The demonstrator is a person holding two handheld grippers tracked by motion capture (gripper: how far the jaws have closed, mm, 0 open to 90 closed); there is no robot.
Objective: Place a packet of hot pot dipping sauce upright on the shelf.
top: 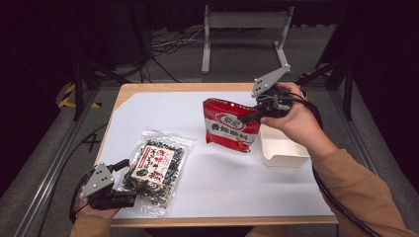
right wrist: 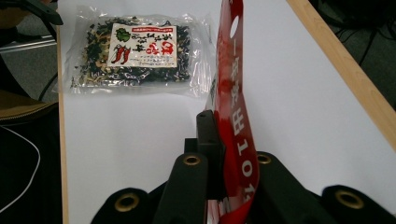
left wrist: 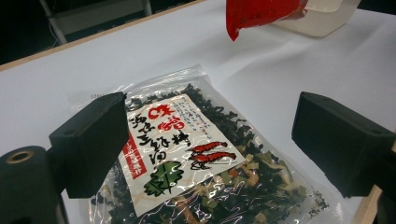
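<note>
My right gripper [top: 258, 115] is shut on the top edge of a red snack bag [top: 230, 127] and holds it hanging above the white table sheet [top: 207, 192]. In the right gripper view the bag [right wrist: 231, 93] stands edge-on between the closed jaws of this gripper [right wrist: 228, 144]. A clear packet of dried seaweed and vegetables [top: 155, 168] lies flat at the front left. My left gripper [top: 127, 183] rests at the packet's near end, open. In the left gripper view its jaws stand wide on either side of the packet [left wrist: 196, 154], pads off it.
A shallow white container [top: 281, 148] sits on the table just right of the hanging bag, also seen as the white container [left wrist: 322, 16]. The wooden table edge [top: 148, 88] frames the sheet. A metal stand [top: 242, 29] and cables lie on the floor beyond.
</note>
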